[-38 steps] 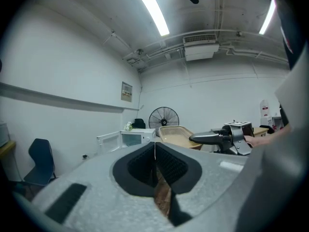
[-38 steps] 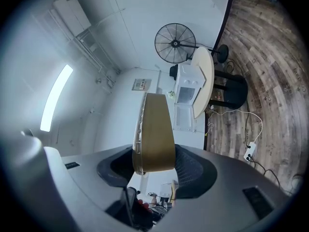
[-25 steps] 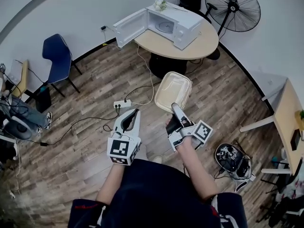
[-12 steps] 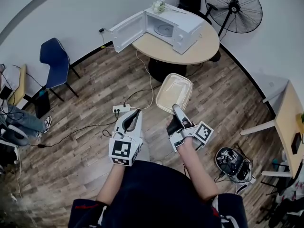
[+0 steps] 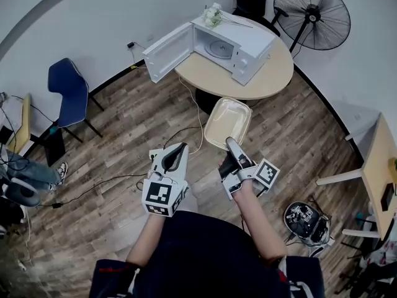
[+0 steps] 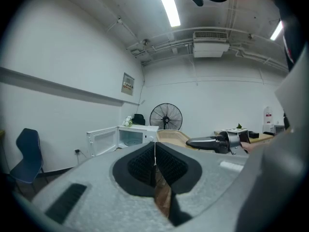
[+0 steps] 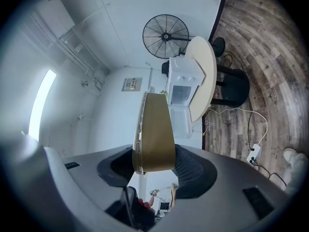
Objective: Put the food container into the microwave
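Observation:
A beige food container [image 5: 227, 122] with a clear lid hangs over the wooden floor, and my right gripper [image 5: 229, 149] is shut on its near rim. In the right gripper view the container [image 7: 154, 132] runs edge-on from between the jaws toward the microwave [image 7: 184, 83]. The white microwave [image 5: 232, 39] stands on the round table [image 5: 267, 70] ahead, its door [image 5: 166, 51] swung wide open to the left and its glass turntable showing. My left gripper [image 5: 174, 155] is shut with nothing in it, level with the right one; its view shows the pads [image 6: 155, 163] pressed together.
A black standing fan [image 5: 313, 20] is behind the table on the right. A blue chair [image 5: 65, 92] stands at the left wall. A white power strip [image 5: 154, 156] and cables lie on the floor near my left gripper. White flowers [image 5: 213, 14] lie on the microwave.
The table and microwave have come closer in the head view as I walk forward. Both grippers keep their hold and spacing; the container stays in the right gripper.

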Tool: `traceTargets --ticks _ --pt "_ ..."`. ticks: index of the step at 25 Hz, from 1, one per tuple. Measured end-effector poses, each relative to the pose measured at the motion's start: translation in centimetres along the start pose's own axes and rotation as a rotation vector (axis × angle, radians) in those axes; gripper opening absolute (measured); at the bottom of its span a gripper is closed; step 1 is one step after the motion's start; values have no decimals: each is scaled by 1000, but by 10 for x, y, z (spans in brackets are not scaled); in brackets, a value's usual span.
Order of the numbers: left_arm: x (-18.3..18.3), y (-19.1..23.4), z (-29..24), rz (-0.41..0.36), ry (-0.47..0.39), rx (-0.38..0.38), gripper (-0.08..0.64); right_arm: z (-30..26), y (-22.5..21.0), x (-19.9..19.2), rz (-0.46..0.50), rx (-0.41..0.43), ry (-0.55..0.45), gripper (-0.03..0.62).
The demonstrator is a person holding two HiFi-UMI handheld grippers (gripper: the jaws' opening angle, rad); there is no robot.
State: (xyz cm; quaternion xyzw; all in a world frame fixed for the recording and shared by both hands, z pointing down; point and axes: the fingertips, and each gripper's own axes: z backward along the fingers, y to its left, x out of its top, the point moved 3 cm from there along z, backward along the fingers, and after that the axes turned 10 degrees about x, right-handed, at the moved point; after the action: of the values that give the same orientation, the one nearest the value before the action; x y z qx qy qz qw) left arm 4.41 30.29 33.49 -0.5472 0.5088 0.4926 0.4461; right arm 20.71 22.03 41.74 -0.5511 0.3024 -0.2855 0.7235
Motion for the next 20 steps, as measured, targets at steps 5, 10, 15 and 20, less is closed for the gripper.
traceTargets --ticks 5,10,15,20 --pt "14 45 -40 -27 9 -15 20 -60 -7 9 6 -18 -17 225" --pt "21 88 -74 -19 3 -28 20 -111 -15 13 2 -21 -30 225" --pt "22 116 -101 -24 -17 -51 20 -146 -26 16 8 -19 -44 225" --pt "17 135 -116 -46 -9 -74 18 -166 -38 11 20 -45 -48 225"
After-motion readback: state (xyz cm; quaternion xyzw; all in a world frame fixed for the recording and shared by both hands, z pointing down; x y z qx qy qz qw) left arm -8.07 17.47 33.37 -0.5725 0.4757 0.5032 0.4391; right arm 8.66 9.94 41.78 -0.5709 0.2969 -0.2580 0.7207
